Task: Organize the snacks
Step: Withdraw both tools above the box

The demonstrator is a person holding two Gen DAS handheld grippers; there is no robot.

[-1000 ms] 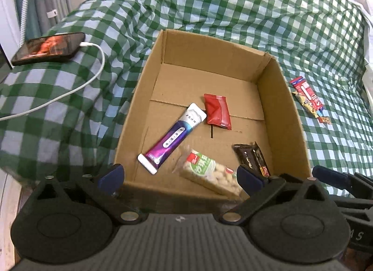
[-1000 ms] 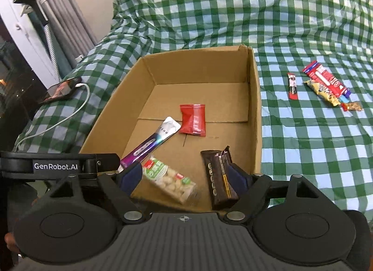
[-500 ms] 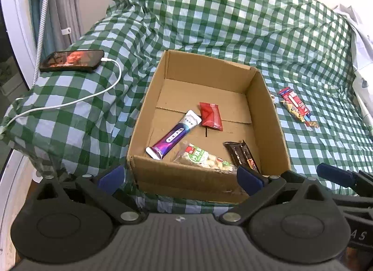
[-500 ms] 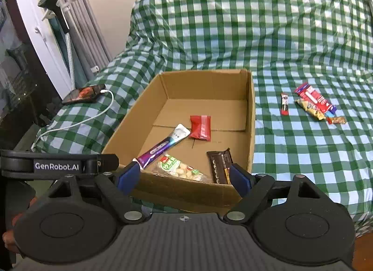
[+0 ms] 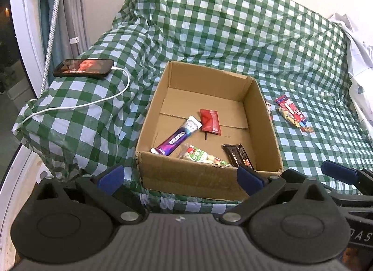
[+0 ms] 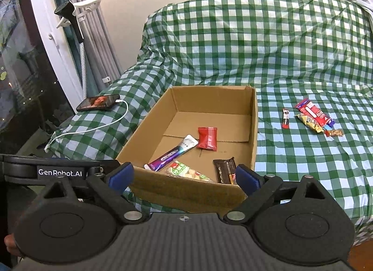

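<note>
An open cardboard box (image 5: 209,173) (image 6: 186,189) sits on the green checked bed. Inside lie a purple and white tube pack (image 5: 176,138) (image 6: 171,153), a red packet (image 5: 210,121) (image 6: 207,138), a green nut pack (image 5: 201,156) (image 6: 186,171) and a dark chocolate bar (image 5: 237,158) (image 6: 225,170). Right of the box, loose snacks (image 5: 291,113) (image 6: 313,117) and a small red bar (image 6: 285,118) lie on the cover. My left gripper (image 5: 179,176) stands open and empty before the box's near wall. My right gripper (image 6: 184,175) is empty, its jaws opening wider.
A phone (image 5: 84,68) (image 6: 99,102) on a white charging cable (image 5: 93,103) rests on a pillow left of the box. Curtains and a window frame (image 6: 46,61) stand at the left. A white cloth (image 5: 359,66) lies at the right edge.
Both grippers have pulled back and up from over the box, so the whole box and more of the bed now show. The right jaws have spread wider.
</note>
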